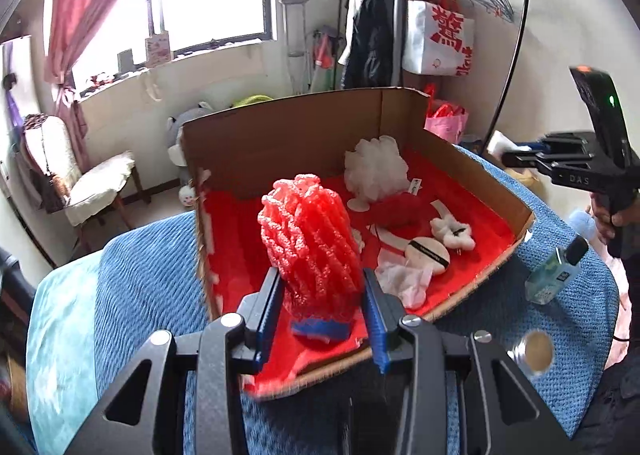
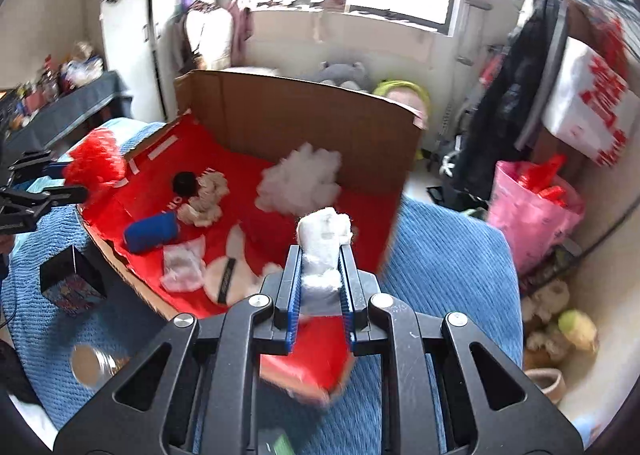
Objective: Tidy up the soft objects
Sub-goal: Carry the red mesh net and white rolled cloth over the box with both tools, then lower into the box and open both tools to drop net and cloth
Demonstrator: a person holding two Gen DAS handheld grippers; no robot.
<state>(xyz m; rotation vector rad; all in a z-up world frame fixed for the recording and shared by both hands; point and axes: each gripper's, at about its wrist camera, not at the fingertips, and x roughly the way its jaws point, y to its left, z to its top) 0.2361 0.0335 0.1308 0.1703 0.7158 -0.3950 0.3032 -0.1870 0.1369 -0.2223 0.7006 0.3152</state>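
Left wrist view: my left gripper [image 1: 320, 309] has its jaws about half closed on a red foam net [image 1: 310, 243], a knobbly mesh sleeve, pads pressing both sides of its lower end. Its long axis runs straight out from the fingers and it stands upright over the near edge of the cardboard box [image 1: 288, 127]. The box has a red lining and sits on a blue blanket [image 1: 148, 279]. Inside lie a white bath pouf [image 1: 376, 167], a round powder puff [image 1: 427, 255] with a black band, its writing too small to read, and a white fluffy hair tie [image 1: 454, 231]. A clear bottle [image 1: 554, 275] lies on the blanket to the right, label unreadable. The other handle reads "DAS". A white bag [image 1: 438, 39] on the clothes rack bears red Chinese characters. Right wrist view: my right gripper [image 2: 320, 275] has its jaws narrowly spaced, clamped on a white cotton wad [image 2: 325, 243], fuzzy and rolled, long axis pointing forward and up, above the near right corner of the box. A blue roll [image 2: 151, 233] lies on the lining, and a black cube [image 2: 74, 283] sits on the blanket at left.
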